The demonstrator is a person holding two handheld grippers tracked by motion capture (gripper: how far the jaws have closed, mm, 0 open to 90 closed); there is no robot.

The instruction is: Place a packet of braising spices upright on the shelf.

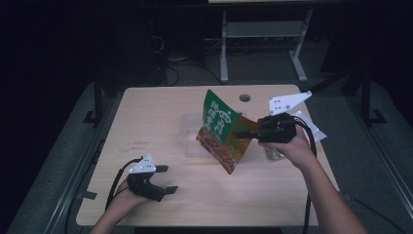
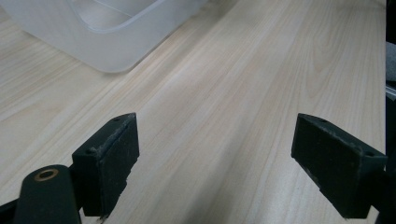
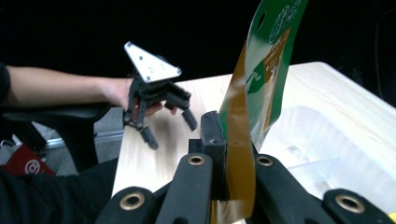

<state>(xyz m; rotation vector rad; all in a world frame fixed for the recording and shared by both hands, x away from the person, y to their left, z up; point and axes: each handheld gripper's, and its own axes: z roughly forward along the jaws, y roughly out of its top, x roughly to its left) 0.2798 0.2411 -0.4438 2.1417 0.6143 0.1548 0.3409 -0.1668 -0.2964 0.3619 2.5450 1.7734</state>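
Our right gripper [image 1: 248,132] has its fingers [image 3: 212,135] closed tight on the edge of a green and orange snack bag [image 1: 223,130], and the foil is pinched flat between them. We hold the bag up off the surface [image 1: 160,117], tilted, with its green top pointing away from us and its printed lower corner hanging down toward us. The bag hangs over the near right part of a clear plastic tub [image 1: 191,132], which we take as our landmark near the middle of the surface. Beyond our right hand, to the right of the tub, lie a small jar [image 1: 273,153] and a white packet [image 1: 311,127].

Our left gripper [image 1: 165,179] sits well to the near left of the tub, its fingers [image 2: 109,158] spread wide apart with nothing between them, only bare wood below. In the left gripper view, a corner of the tub shows ahead of those fingers.
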